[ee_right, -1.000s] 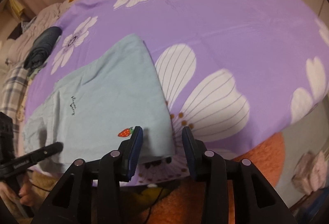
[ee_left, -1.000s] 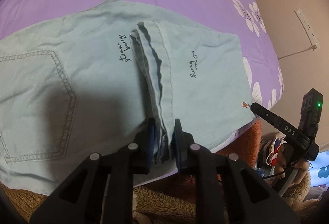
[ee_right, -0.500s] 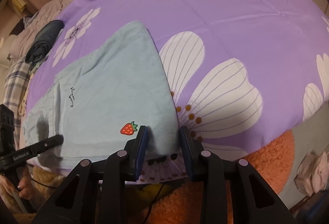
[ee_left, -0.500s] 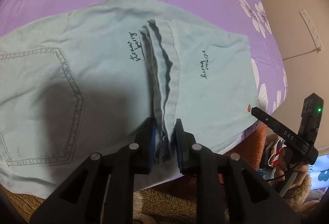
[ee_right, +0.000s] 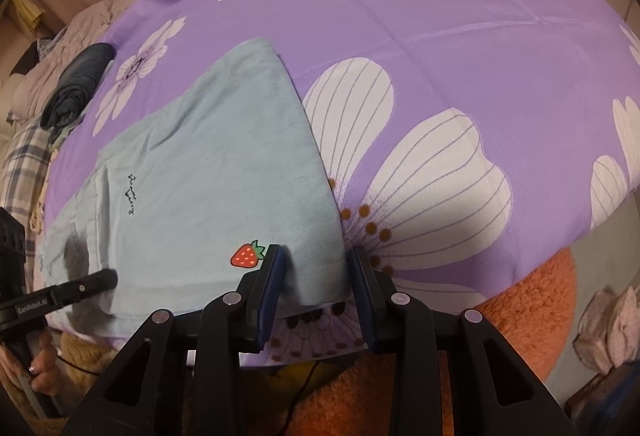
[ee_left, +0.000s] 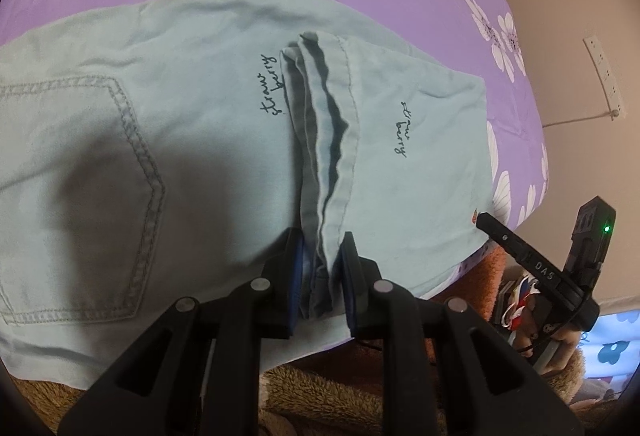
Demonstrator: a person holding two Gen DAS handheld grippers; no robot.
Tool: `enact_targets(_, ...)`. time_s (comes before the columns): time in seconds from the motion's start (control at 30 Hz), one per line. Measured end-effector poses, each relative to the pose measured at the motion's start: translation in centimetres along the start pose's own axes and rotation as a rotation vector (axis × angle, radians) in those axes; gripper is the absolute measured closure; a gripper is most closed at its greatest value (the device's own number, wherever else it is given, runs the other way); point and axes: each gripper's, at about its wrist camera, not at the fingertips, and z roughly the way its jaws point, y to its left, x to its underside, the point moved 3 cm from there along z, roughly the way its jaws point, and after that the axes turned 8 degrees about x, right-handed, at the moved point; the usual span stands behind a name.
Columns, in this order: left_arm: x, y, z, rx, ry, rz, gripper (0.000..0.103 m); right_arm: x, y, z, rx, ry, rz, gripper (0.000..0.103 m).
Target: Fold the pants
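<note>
**A:** Where the pale blue pants are spread on the purple flowered bedspread, what is gripped by each tool?

**B:** The stacked hem edges of the folded-back legs are clamped between the pads of the left gripper, near the bed's front edge. The folded corner of the pants is straddled by the right gripper; its jaws are drawn partly together, but whether the cloth is actually pinched cannot be told, since a gap is seen on the right pad's side.

**A:** How are the pants laid?

**B:** A back pocket is seen at the left of the left wrist view, and the legs are doubled over so that two "straw berry" prints lie on either side of the hems. A strawberry patch is found just beside the right gripper's left pad.

**A:** What else is around, and is anything in the way?

**B:** A rolled dark garment is left near the far left of the bedspread, well apart from the pants, with plaid bedding beside it. An orange fleecy blanket is seen below the bed edge. The cloth between the two grippers is unobstructed; each tool is seen at the edge of the other's view.
</note>
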Motion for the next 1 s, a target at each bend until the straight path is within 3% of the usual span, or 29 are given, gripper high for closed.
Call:
enact_targets(0.17,-0.3,-0.1,0.1,-0.003,0.031,0.002,0.083,0.2,0.1,0.0,0.007,-0.019,0.008,0.07)
enact_targets(0.53,-0.3,0.7,-0.4,0.039,0.012,-0.067,0.083,0.2,0.2,-0.1,0.017,-0.019,0.005,0.07)
enact_targets(0.73,-0.4,0.3,-1.2,0.013,0.016,-0.075,0.08,0.1,0.4,-0.1,0.035,-0.02,-0.013,0.07)
enact_targets(0.8,-0.4,0.0,-2.2,-0.024,-0.015,-0.048,0.076,0.0,0.4,-0.2,0.033,-0.017,-0.013,0.07)
enact_targets(0.9,-0.7,0.0,-5.1,-0.123,-0.126,-0.005,0.059,-0.3,0.5,-0.4,0.041,-0.01,-0.016,0.066)
enact_targets(1.0,-0.9,1.2,-8.7,-0.174,-0.248,-0.012,0.034,-0.8,0.9,-0.7,0.041,-0.013,-0.02,0.05)
